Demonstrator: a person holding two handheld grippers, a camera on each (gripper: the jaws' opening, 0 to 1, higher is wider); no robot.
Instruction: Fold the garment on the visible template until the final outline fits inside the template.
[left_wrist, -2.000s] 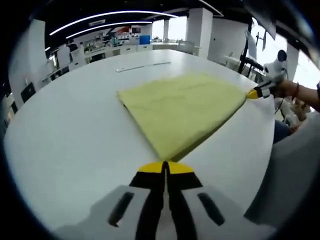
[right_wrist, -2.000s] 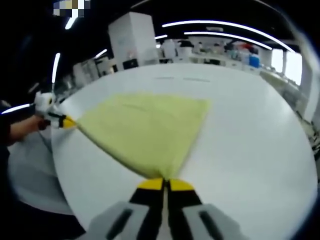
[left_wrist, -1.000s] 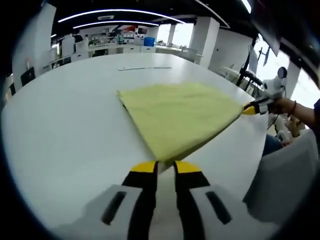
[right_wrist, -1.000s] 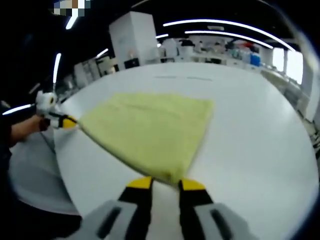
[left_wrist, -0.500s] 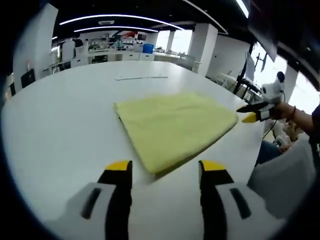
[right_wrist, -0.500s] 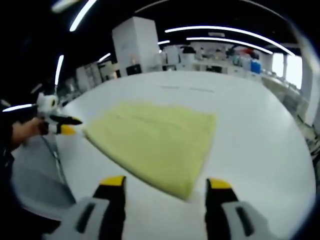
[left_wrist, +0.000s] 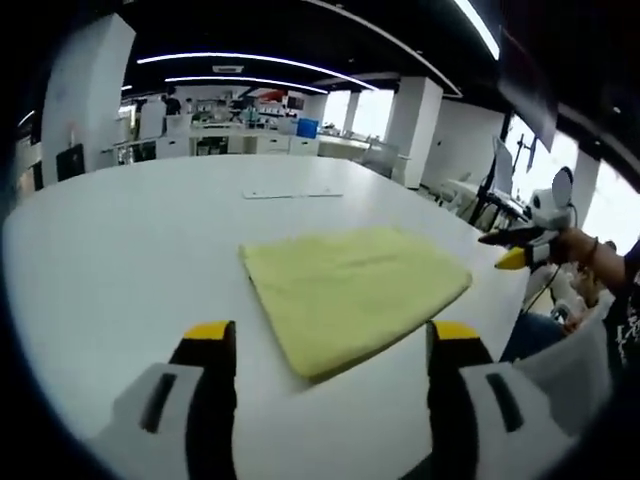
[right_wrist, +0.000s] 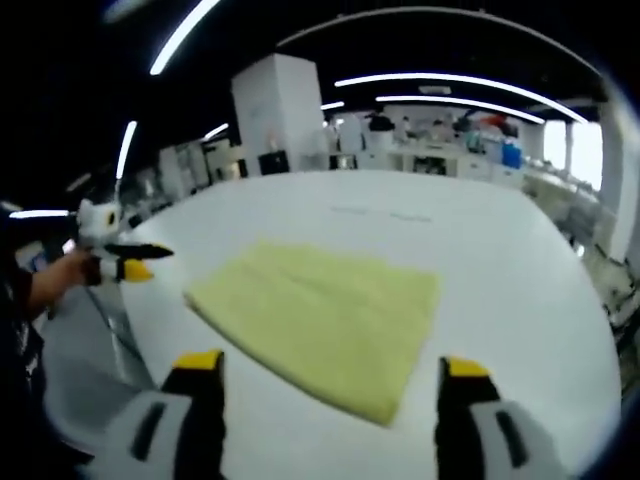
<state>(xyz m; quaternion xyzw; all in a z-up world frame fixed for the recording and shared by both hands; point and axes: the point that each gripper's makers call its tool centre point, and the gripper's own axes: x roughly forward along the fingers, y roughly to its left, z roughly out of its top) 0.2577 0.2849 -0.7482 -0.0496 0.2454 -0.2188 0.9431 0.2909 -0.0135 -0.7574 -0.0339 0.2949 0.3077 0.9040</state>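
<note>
Lying unobstructed: garment (left_wrist: 352, 290) on table (left_wrist: 120, 240).

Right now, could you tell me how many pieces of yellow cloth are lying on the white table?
1. A single folded yellow cloth lies flat on the white table, ahead of both open tongs, left and right. Its layers may hide further folds.

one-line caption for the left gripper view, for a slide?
Folded pale yellow cloth garment lying flat on the round white table, left gripper open and clear of it, right gripper open beside the far corner.
</note>
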